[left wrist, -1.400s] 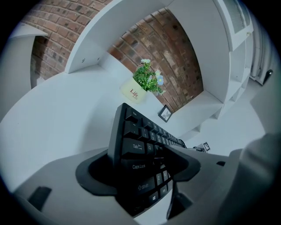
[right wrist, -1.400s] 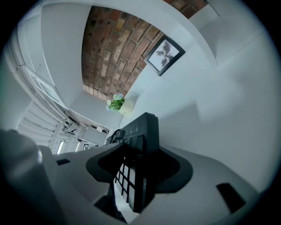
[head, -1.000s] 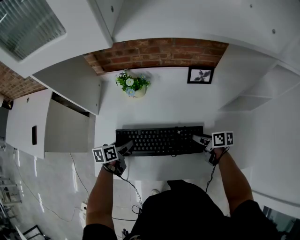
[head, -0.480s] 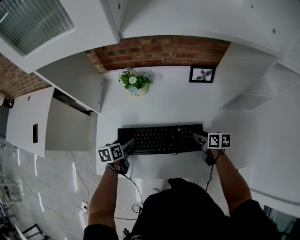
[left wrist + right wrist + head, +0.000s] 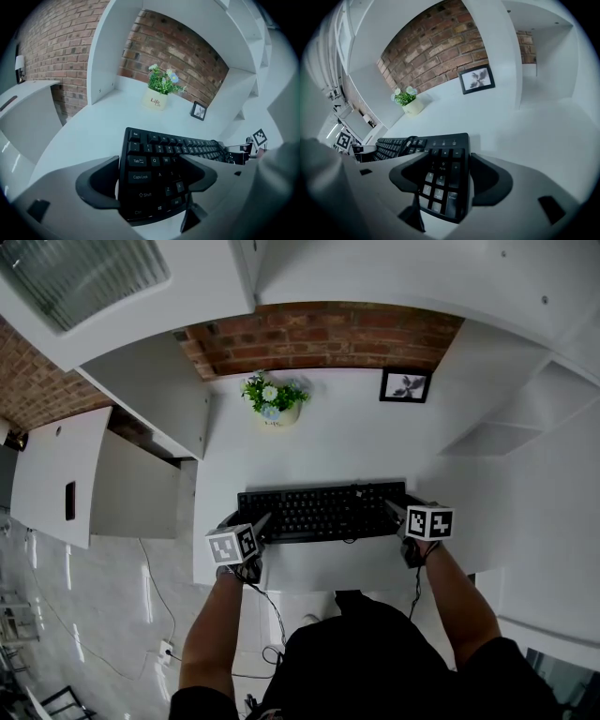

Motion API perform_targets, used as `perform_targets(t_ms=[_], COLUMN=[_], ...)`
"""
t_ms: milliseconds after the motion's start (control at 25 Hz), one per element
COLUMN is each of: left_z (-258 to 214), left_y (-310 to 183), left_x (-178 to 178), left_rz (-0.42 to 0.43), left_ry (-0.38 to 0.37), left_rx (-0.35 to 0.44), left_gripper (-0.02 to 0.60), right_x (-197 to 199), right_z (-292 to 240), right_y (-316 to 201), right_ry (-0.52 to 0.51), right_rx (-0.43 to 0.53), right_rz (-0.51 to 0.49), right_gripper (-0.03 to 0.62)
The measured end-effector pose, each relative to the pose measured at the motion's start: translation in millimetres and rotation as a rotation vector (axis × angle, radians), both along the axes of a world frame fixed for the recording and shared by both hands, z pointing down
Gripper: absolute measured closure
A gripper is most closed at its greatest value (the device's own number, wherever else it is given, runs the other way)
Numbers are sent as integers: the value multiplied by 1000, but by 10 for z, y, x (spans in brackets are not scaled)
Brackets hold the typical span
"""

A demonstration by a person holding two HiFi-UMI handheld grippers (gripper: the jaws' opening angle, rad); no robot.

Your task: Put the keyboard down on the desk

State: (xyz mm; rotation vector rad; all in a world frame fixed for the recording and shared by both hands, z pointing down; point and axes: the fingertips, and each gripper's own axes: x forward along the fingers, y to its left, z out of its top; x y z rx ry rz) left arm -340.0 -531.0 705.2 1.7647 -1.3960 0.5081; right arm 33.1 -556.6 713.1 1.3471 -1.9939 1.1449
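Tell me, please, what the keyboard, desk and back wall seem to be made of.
Keyboard: likely matte black plastic, with moulded keys. Desk: smooth white, probably laminate; faint sheen. Back wall: exposed red brick, mortar lines visible.
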Motion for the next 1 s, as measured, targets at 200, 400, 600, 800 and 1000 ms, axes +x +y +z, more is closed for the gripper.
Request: perform_targets(t_ms=[200, 400, 600, 800, 1000], left_z=[-106, -304, -560, -846, -1275], left_y=[-14, -51, 25, 144, 371], left_x=[-22, -68, -52, -40, -2], left_rz=[38, 52, 72, 67, 70], left_ry=[-119, -167, -161, -144, -102], left_rx=[57, 131, 202, 275, 378], left_gripper=[195, 196, 196, 198, 199], right_x=[-18, 92, 113, 41, -127], right_z=[-20, -148, -440, -785, -1294], right_y=[-4, -5, 24, 83, 304], right_ry=[16, 91, 96, 73, -13], right_rx=[13, 91, 183, 283, 435], right_rz=[12, 56, 81, 114, 129], right_gripper=[326, 327, 354, 479, 574])
